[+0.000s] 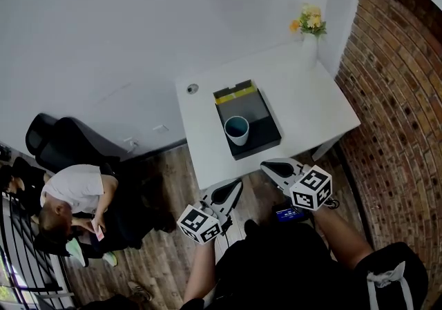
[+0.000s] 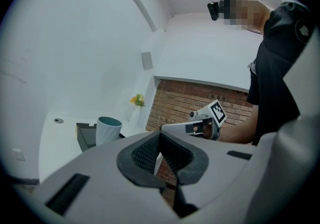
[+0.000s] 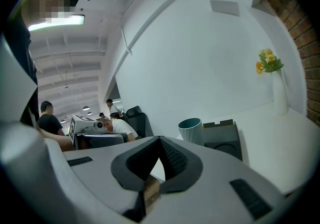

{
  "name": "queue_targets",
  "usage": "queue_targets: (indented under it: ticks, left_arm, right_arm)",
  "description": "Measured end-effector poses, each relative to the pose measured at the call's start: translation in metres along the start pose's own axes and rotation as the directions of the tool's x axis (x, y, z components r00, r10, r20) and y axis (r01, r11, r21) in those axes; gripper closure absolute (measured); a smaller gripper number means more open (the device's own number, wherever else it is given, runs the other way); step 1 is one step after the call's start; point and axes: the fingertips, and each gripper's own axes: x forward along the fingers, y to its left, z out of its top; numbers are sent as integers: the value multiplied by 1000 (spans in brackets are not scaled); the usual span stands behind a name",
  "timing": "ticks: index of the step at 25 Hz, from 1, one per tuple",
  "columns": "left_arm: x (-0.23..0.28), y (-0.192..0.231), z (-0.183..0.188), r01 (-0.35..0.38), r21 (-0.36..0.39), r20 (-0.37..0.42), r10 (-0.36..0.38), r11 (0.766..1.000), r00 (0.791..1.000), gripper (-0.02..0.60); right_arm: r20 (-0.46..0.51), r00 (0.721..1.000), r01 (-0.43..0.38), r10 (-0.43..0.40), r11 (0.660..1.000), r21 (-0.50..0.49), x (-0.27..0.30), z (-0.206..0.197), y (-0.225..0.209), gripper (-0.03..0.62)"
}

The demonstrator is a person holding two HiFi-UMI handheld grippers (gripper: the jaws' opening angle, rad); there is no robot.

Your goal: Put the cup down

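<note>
1. Cup point(image 1: 236, 129): upright, mouth up, inside the dark tray point(image 1: 271, 137), toward the tray's near end. The tray lies mid-surface, its long side running from the near edge toward the far edge of the white surface point(image 1: 311, 94).
2. Nothing touches the cup. Both your tools hang just outside the surface's near edge, well apart from the tray.
3. Left tool point(image 1: 235, 188): pads pressed together, nothing between them. Its own view shows the tips meeting, with cup and tray beyond.
4. Right tool point(image 1: 271, 168): pressed together too, and empty. It points over the near edge toward the tray.
5. Other items: a vase of yellow flowers point(image 1: 309, 25) at the far right corner, and a small round fitting point(image 1: 192, 88) near the far left corner. Neither is near the cup.
6. Step in hand, as I judge it: the put-down looks done. The cup rests on its base, free of both tools.
7. Next move: little is called for. Hold your tools clear of the near edge so you don't bump the tray.
8. If the cup belongs on bare surface instead, spread one tool, bring it in over the tray's near wall and take the cup by its side. The task line doesn't say which.
9. Risk: the cup stands tall against the tray's low walls, so a nudge to the tray could tip it.
</note>
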Motion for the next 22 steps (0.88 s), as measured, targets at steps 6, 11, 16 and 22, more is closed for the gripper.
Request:
queue_targets:
  ticks: [6, 11, 16, 22]
  left_arm:
    - [-3, 1, -1, -6, -5, -1, 6, 1000, 1000, 574]
    - [-3, 3, -2, -18, -6, -6, 18, 1000, 1000, 574]
    - [-4, 5, -4, -30, -7, -6, 30, 1000, 1000, 574]
    - [-6, 7, -7, -32, -12, -11, 32, 999, 999, 574]
  right_arm:
    - [-4, 1000, 1, -1, 1000, -6, 1, -1, 2, 582]
    - [-8, 1000, 8, -8, 1000, -10, 1, -2, 0, 582]
    - [-14, 1000, 24, -24, 1000, -15, 0, -5, -3, 582]
    - [-13, 999, 43, -43, 999, -11, -1, -8, -5, 582]
